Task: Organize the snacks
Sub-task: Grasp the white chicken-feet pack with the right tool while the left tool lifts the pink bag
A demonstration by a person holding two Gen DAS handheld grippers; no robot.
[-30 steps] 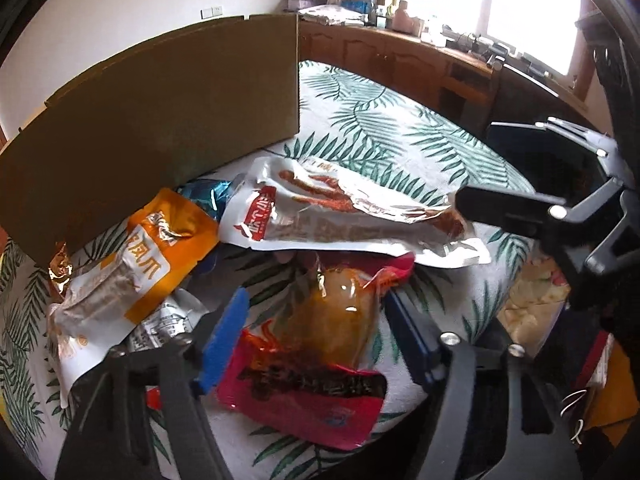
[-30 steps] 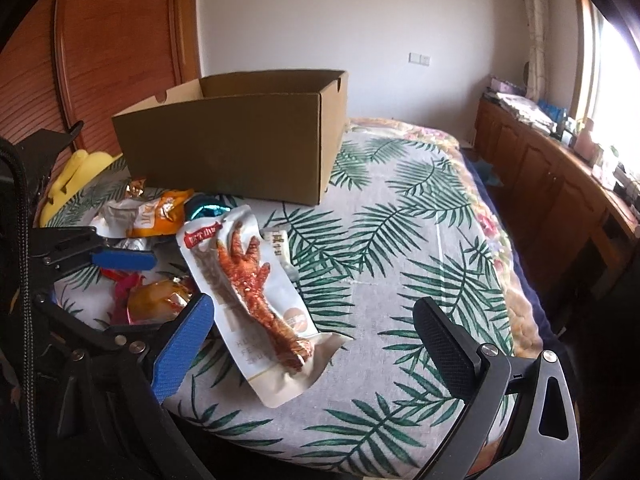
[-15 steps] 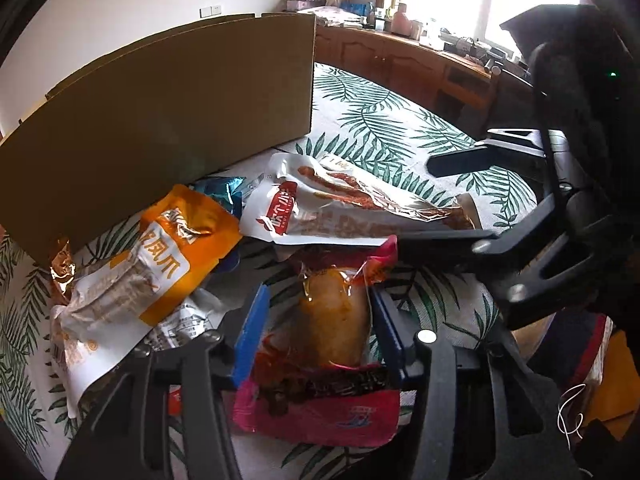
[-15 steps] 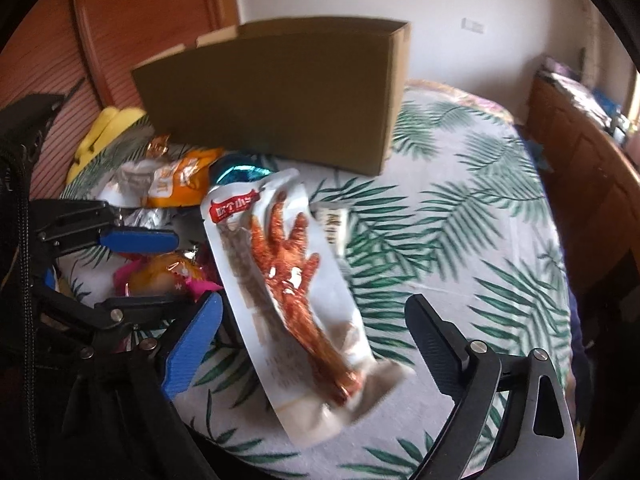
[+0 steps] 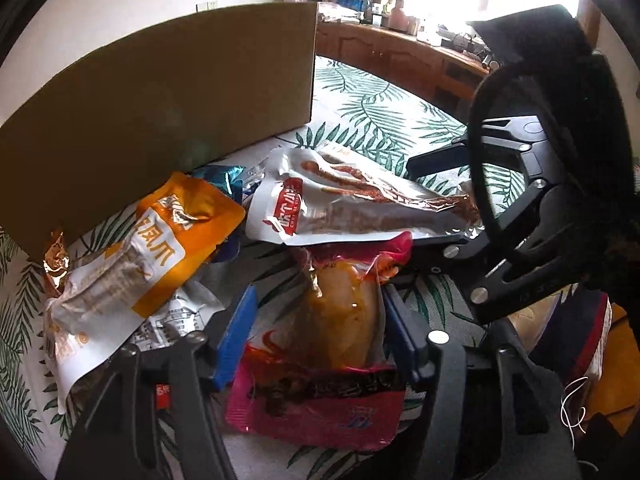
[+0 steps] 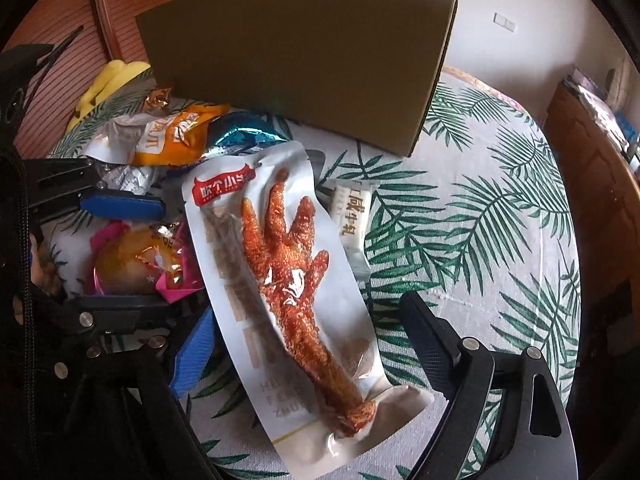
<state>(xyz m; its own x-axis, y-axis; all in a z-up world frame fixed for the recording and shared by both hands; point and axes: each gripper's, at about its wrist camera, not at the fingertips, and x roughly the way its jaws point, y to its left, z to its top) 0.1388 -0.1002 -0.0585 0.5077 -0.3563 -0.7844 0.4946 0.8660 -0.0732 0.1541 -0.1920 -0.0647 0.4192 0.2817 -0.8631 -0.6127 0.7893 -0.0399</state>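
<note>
Snacks: pink pouch [image 5: 320,364] btwn left gripper [image 5: 316,332] pads, contact unclear; right gripper [image 6: 308,344] spread over claw pack [image 6: 280,280].

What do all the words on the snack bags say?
"凤爪" on the orange packet.
"咸牛轧" on the small white bar.
"吃个小", then one unclear sign, on the chicken-foot pack; its pale letters lower down are too faint to read.
Pink packet: print too blurred to read.

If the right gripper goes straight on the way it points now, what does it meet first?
Most likely the chicken-foot pouch, which lies between the open fingers of the right gripper. How far away it is remains unclear.
</note>
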